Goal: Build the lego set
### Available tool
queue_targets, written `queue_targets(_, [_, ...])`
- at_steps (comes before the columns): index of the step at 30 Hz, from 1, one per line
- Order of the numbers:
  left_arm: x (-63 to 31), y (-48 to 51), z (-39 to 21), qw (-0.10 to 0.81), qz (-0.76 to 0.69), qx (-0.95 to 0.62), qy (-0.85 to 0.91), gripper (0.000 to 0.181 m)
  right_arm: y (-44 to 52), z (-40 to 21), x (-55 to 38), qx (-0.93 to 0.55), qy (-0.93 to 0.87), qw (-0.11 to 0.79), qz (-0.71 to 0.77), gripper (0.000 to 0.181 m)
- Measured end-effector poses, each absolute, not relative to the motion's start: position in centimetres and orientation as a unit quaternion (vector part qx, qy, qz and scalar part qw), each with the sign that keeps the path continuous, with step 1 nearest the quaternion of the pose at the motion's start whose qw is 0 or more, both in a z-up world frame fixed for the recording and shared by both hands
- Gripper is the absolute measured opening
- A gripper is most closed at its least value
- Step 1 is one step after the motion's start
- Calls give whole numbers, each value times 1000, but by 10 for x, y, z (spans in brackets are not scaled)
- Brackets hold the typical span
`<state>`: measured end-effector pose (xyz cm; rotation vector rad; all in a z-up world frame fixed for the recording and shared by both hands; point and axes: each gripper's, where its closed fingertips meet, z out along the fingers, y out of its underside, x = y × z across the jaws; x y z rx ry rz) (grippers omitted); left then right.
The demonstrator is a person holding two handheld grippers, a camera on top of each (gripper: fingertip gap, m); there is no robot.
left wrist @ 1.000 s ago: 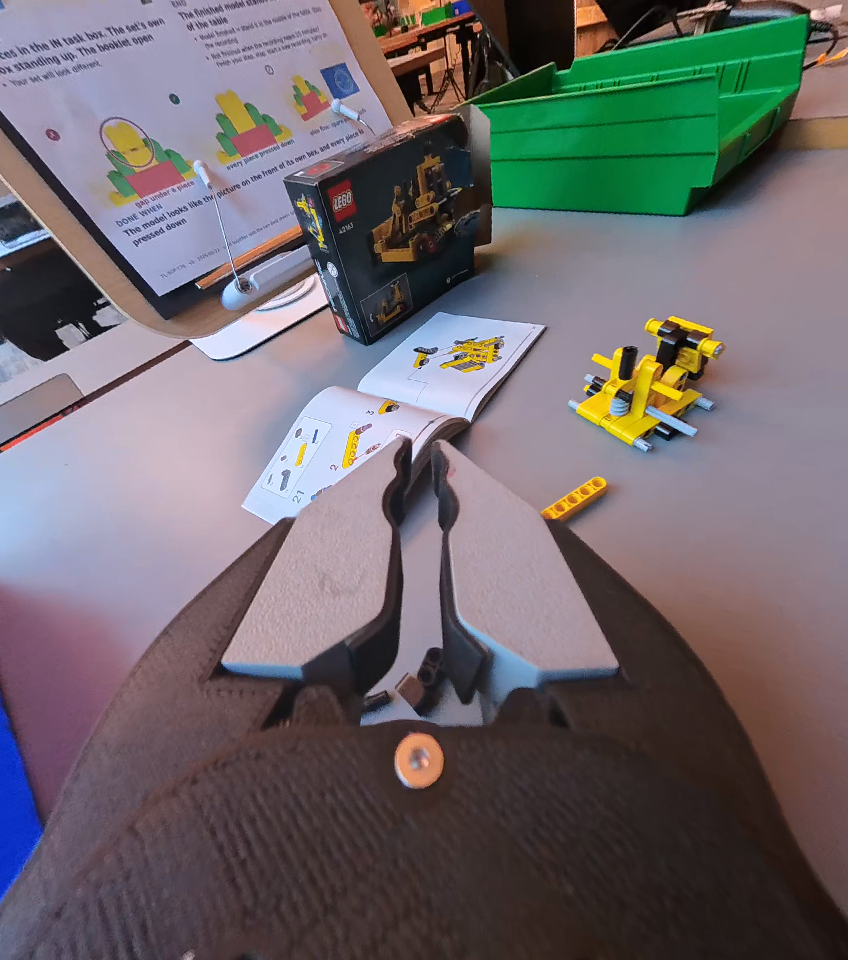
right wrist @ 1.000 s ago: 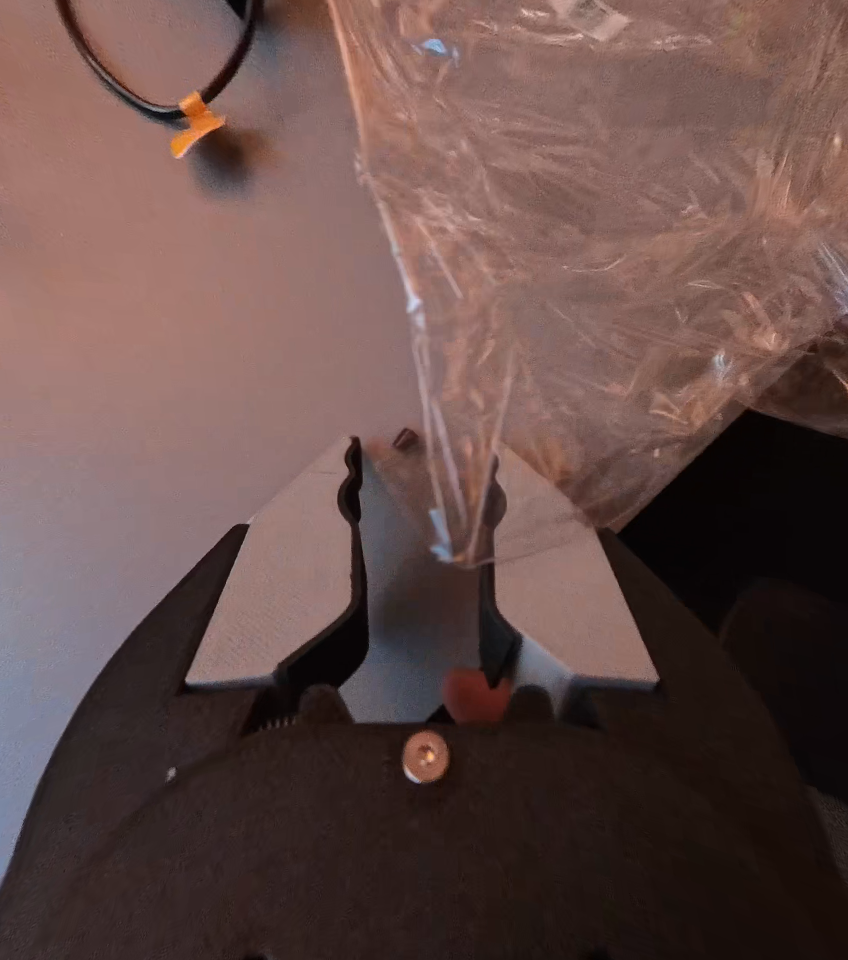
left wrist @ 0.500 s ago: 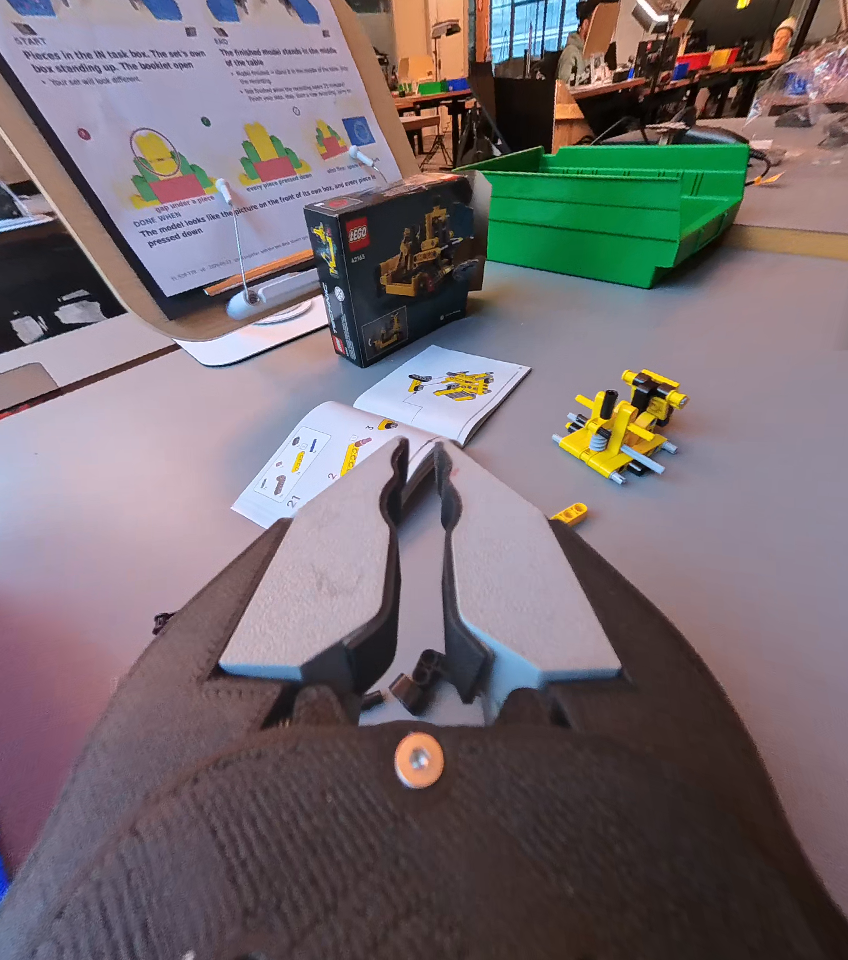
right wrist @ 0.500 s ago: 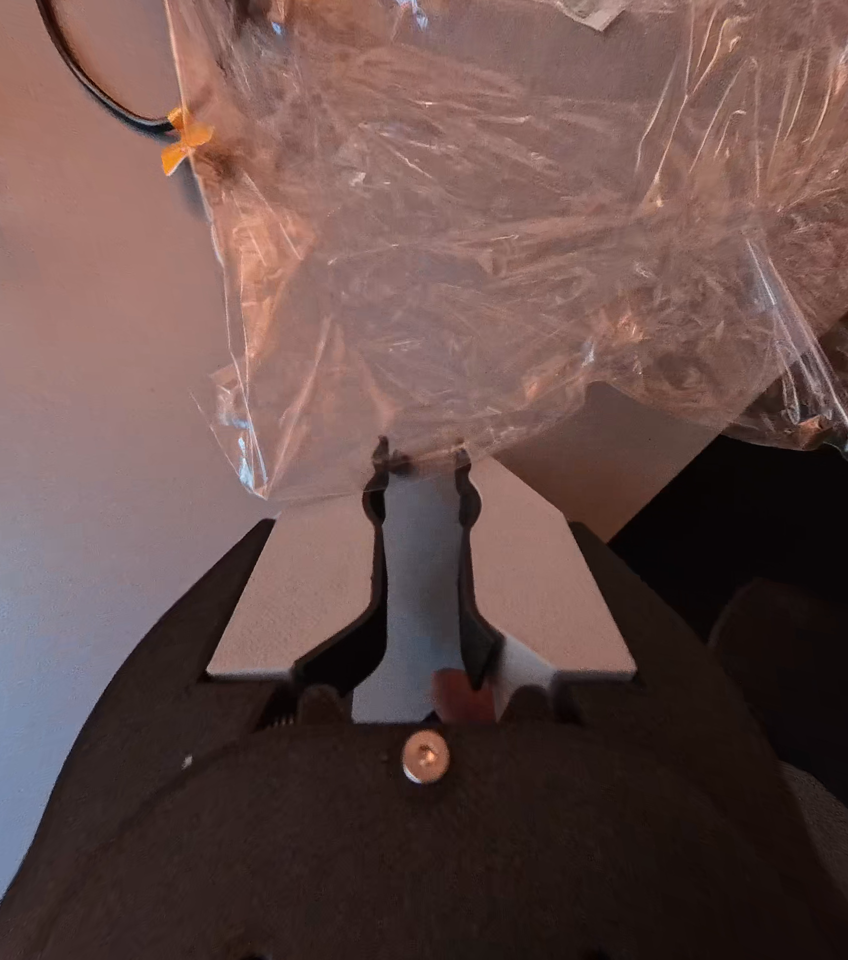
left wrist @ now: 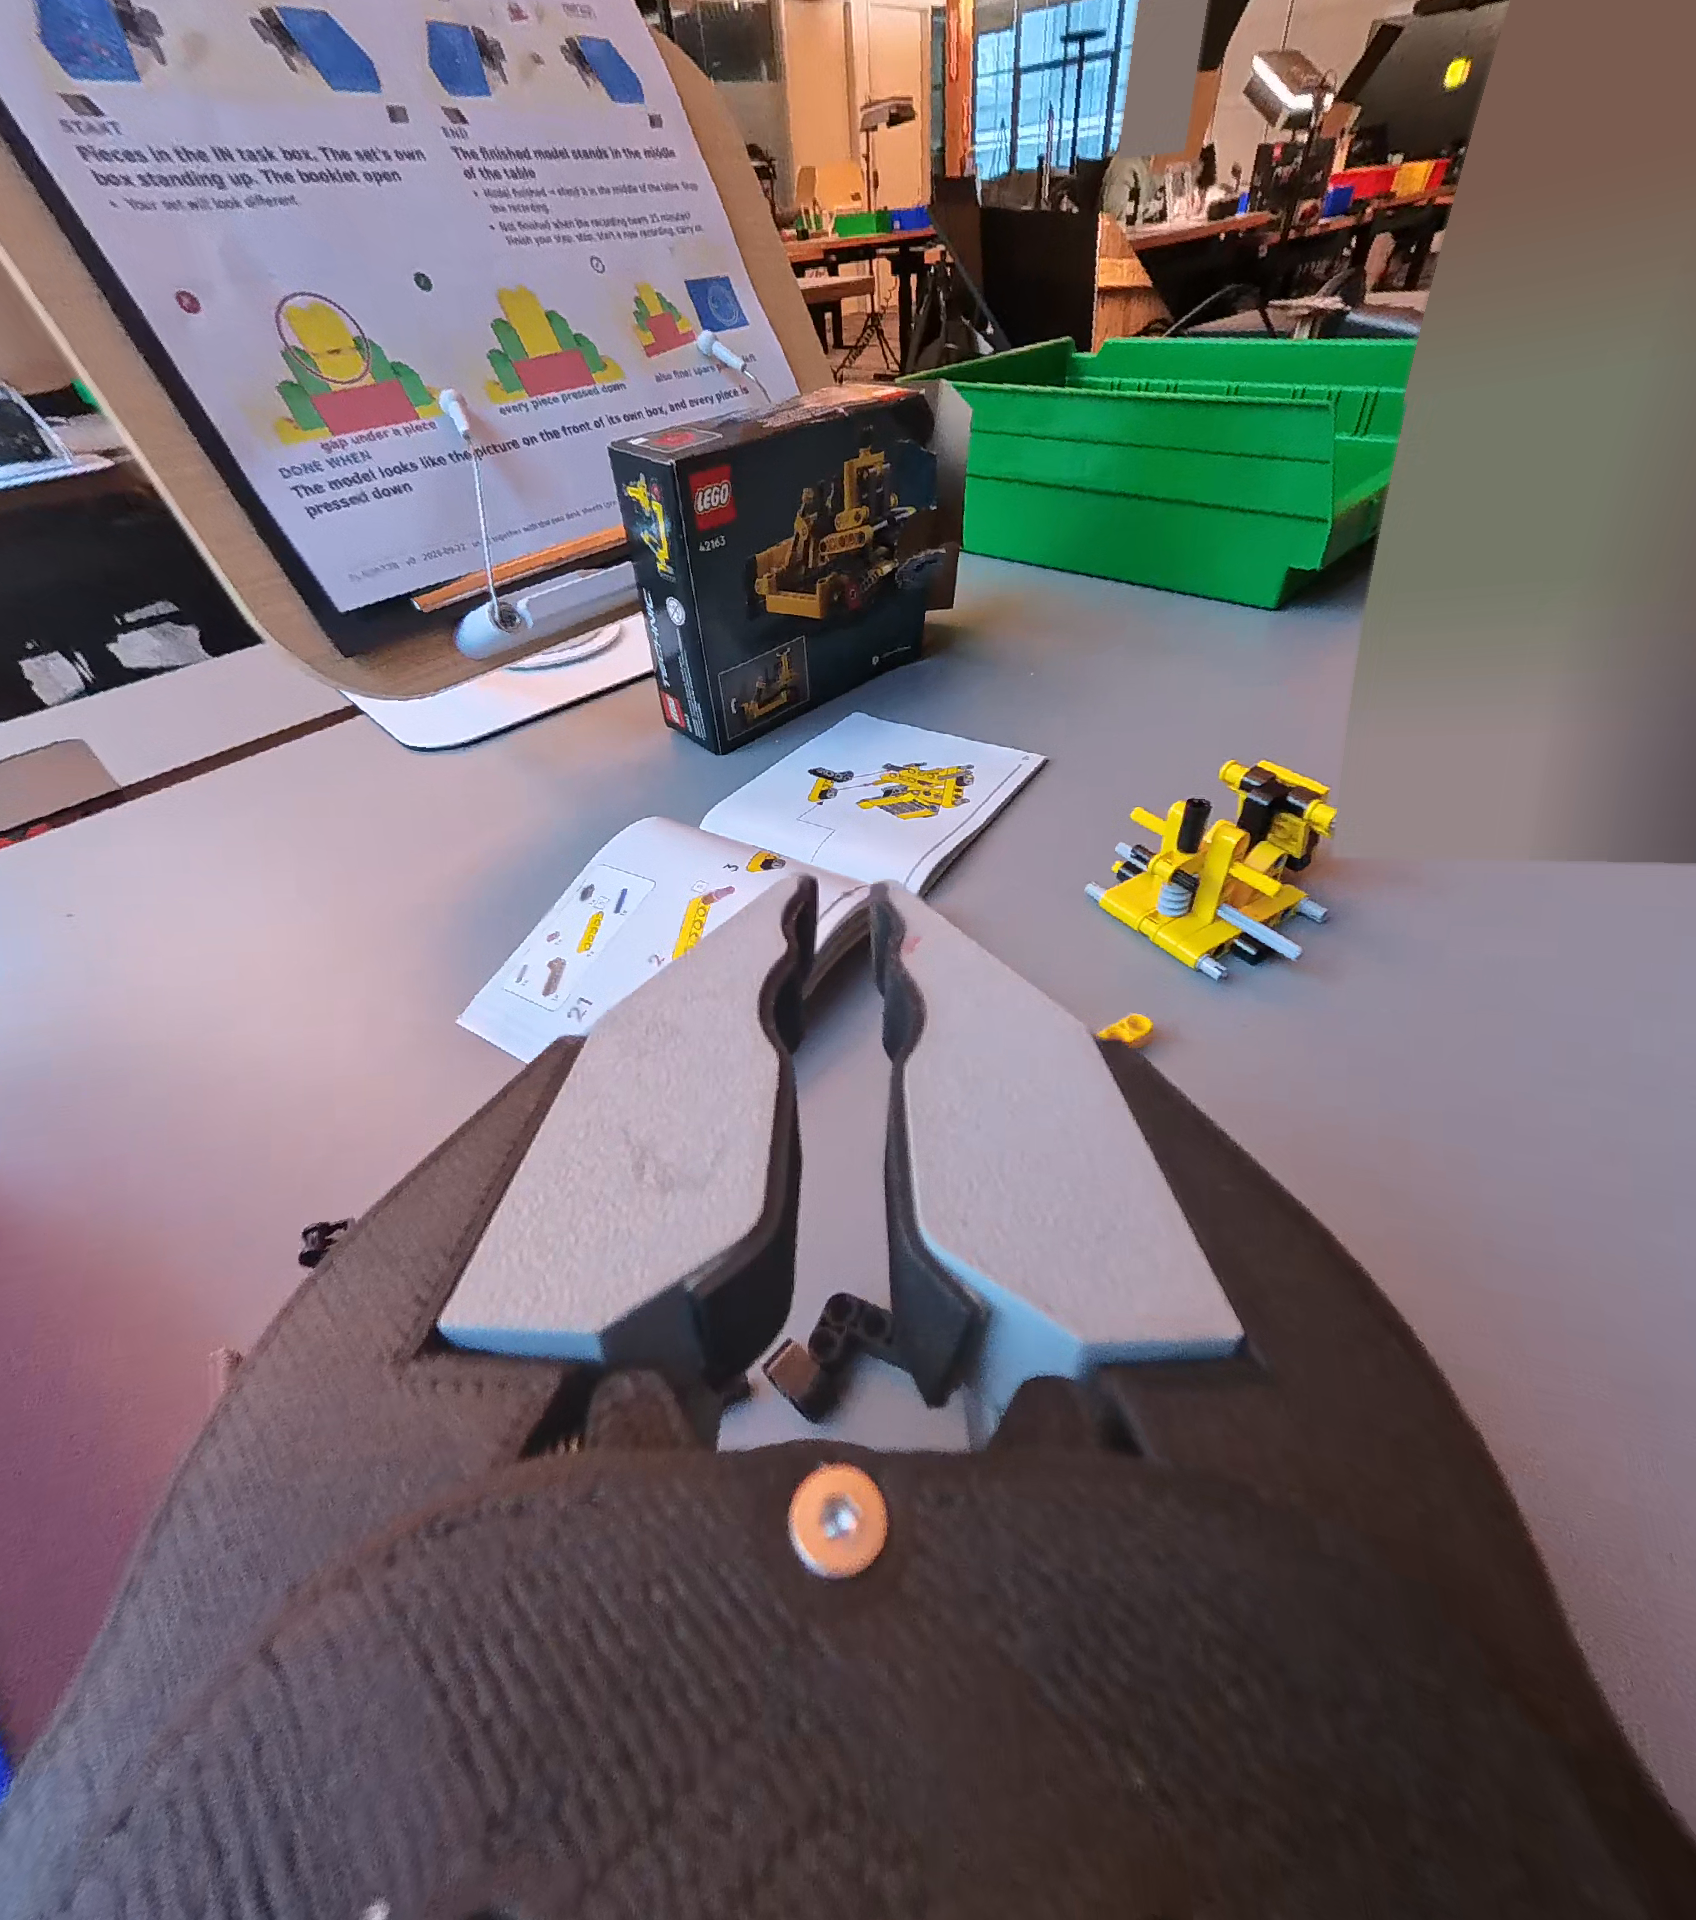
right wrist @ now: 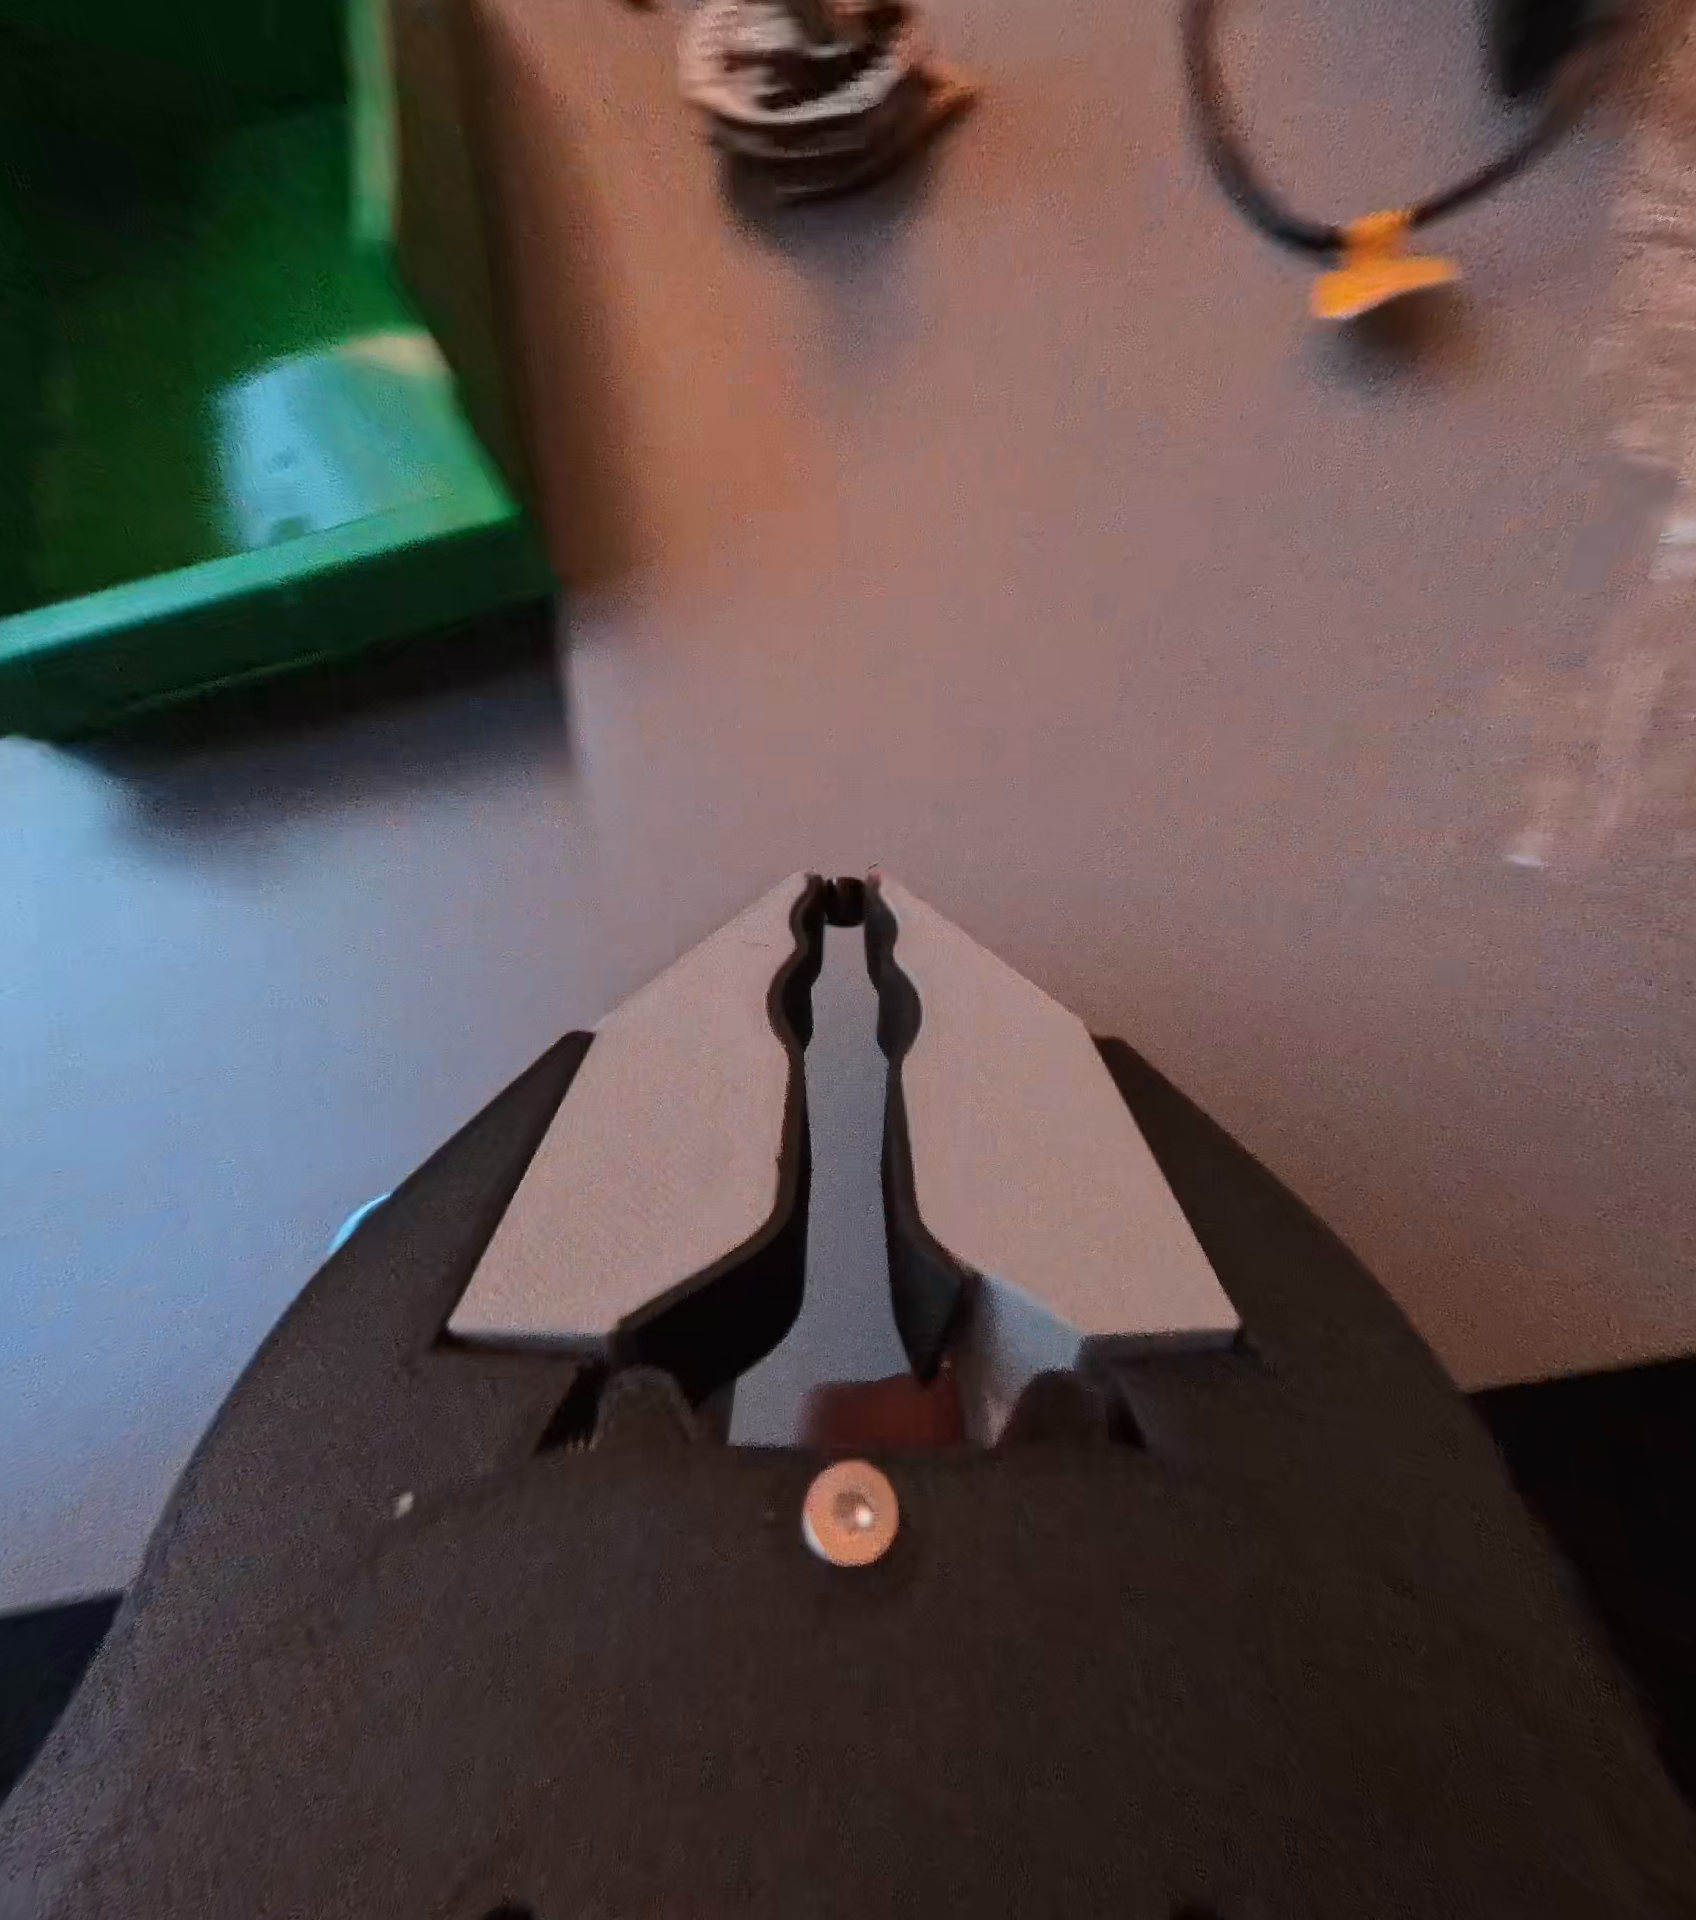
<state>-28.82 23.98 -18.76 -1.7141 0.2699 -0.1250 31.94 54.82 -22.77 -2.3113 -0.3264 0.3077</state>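
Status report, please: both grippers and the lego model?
Left gripper empty, narrow gap. Right gripper pinching small black piece. Yellow model part-built beside booklet. Nothing blocking.

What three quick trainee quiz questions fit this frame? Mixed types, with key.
1. True or false: the right gripper is empty.
2. The loose yellow piece lies nearest: A) green bin, B) yellow model, C) set box?
3. Fill in: the instruction booklet lies ___ (open/closed).
Key: 1 false, it pinches a small black piece. 2 B. 3 open.
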Motion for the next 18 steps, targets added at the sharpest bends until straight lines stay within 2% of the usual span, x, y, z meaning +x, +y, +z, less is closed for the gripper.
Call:
queue_targets(8, [-302, 222, -181, 658, -83, -743, 96, 8, 389, -205, 78, -772, -440, 360, 286, 4])
queue_targets(13, [-311, 209, -185, 650, -60, -750, 107, 10, 331, -233, -26, -691, -579, 325, 285, 4])
queue_targets(18, [-326, 201, -194, 629, -3, -766, 134, 11, 308, -259, -83, -643, -654, 304, 257, 4])
